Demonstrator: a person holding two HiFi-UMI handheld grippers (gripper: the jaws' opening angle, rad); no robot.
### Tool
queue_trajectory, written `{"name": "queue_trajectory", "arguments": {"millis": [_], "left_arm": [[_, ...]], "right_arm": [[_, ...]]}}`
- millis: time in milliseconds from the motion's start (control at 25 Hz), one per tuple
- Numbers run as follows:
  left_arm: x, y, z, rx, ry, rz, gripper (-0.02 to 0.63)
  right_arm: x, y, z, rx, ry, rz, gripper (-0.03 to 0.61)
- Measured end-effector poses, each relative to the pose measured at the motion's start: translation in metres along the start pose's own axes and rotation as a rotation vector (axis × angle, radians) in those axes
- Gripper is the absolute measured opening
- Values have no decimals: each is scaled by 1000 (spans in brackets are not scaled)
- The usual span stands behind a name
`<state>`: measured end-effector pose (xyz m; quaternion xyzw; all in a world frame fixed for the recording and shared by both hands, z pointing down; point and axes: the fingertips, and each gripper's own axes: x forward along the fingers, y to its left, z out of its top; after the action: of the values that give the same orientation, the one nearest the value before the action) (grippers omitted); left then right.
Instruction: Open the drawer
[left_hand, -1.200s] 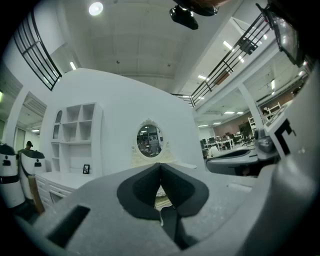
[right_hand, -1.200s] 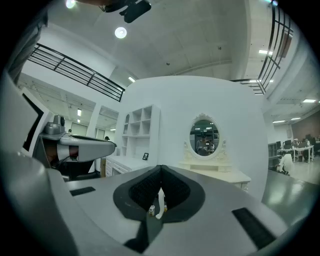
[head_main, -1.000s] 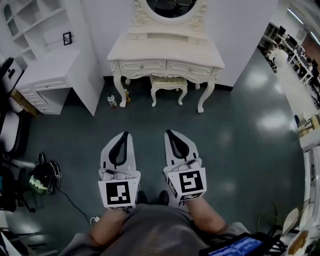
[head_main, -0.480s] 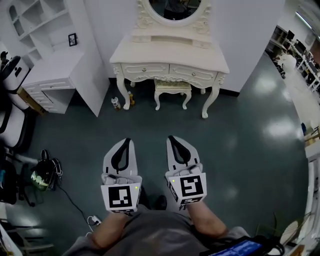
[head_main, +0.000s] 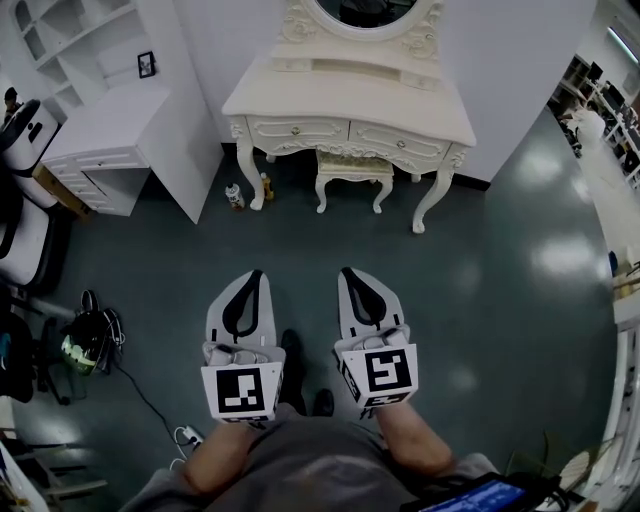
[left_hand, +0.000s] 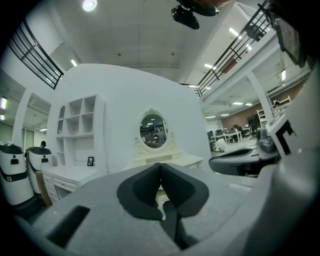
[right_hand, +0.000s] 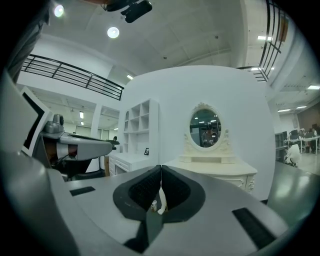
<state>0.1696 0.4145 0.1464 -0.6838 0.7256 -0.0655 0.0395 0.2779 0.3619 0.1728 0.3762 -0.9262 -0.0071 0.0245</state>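
A cream dressing table (head_main: 350, 105) with an oval mirror stands against the far wall; two drawers, left (head_main: 296, 129) and right (head_main: 401, 144), are closed in its front. It also shows in the left gripper view (left_hand: 165, 161) and the right gripper view (right_hand: 215, 167). My left gripper (head_main: 255, 274) and right gripper (head_main: 346, 271) are held side by side above the floor, well short of the table, pointing at it. Both are shut, tips together, with nothing between them (left_hand: 160, 166) (right_hand: 161, 168).
A small stool (head_main: 353, 168) is tucked under the table. Bottles (head_main: 235, 196) stand by its left leg. A white desk with shelves (head_main: 110, 135) fills the left corner. A bag and cables (head_main: 85, 350) lie on the floor at the left. Dark green floor (head_main: 480, 300) stretches ahead.
The view has drifted forward and right; the dressing table sits a little closer and more to the right. Both grippers stay shut and side by side.
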Motion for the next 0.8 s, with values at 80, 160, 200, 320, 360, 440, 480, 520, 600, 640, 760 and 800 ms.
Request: {"name": "queue_trajectory", "arguments": {"millis": [80,160,200,320,360,440,480,520,600,640,760,800], "left_arm": [[15,10,-6,-7,6,-2,15],[32,19,-13,-15,18,-9,15],[42,25,-16,-19,24,-14,15],[73,43,-22,-27,38,-31,15],[83,50,-24,-31,41,-34,15],[101,65,-26,-41,40,-35,15],[109,72,-26,-45,36,-34,15],[117,79,-24,-47,28,-33,15],[133,93,-20,-46,10,-33,15],[141,100,-17,-46,-2,-33,15],[160,121,-6,-51,-36,-32,15],[166,127,-3,-53,-46,-33,15]], "right_arm": [[17,-2,-4,1,10,-5,14],[35,-7,-9,5,23,-12,14],[46,-9,-10,8,30,-16,14],[81,-14,-15,21,51,-24,14],[93,-15,-16,23,57,-26,14],[114,-17,-16,21,65,-32,14],[124,-18,-15,17,65,-37,14],[134,-20,-12,12,64,-40,14],[153,-25,-5,0,55,-51,14],[163,-27,0,-5,48,-57,14],[190,-27,16,-29,25,-60,14],[197,-26,21,-36,16,-60,14]]}}
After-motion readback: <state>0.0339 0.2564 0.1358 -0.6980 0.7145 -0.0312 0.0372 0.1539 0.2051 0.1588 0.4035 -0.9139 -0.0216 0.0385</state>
